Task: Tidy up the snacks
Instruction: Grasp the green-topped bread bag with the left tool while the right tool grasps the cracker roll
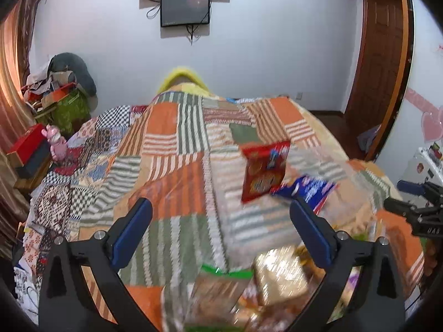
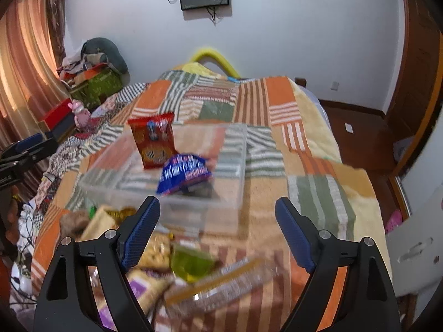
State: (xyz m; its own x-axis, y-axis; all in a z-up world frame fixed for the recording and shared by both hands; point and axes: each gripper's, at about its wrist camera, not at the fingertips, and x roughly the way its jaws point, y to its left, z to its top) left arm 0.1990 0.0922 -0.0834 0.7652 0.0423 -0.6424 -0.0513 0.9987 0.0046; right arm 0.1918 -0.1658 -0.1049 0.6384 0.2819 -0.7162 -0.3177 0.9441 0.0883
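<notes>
A clear plastic bin (image 2: 232, 193) sits on the patchwork bed. A red cracker packet (image 2: 153, 142) stands upright in it, and a blue snack packet (image 2: 184, 173) lies beside it. Both show in the left wrist view, the red packet (image 1: 264, 173) and the blue packet (image 1: 310, 189). A blurred pile of loose snacks (image 2: 166, 254) lies in front of the bin, also in the left wrist view (image 1: 265, 282). My right gripper (image 2: 217, 213) is open and empty above the pile. My left gripper (image 1: 220, 211) is open and empty, left of the bin.
The patchwork quilt (image 1: 171, 149) covers the bed. Boxes and a pink toy (image 1: 55, 141) crowd the left bedside. A wooden door (image 1: 382, 55) stands at the right. My right gripper shows at the right edge of the left view (image 1: 409, 207).
</notes>
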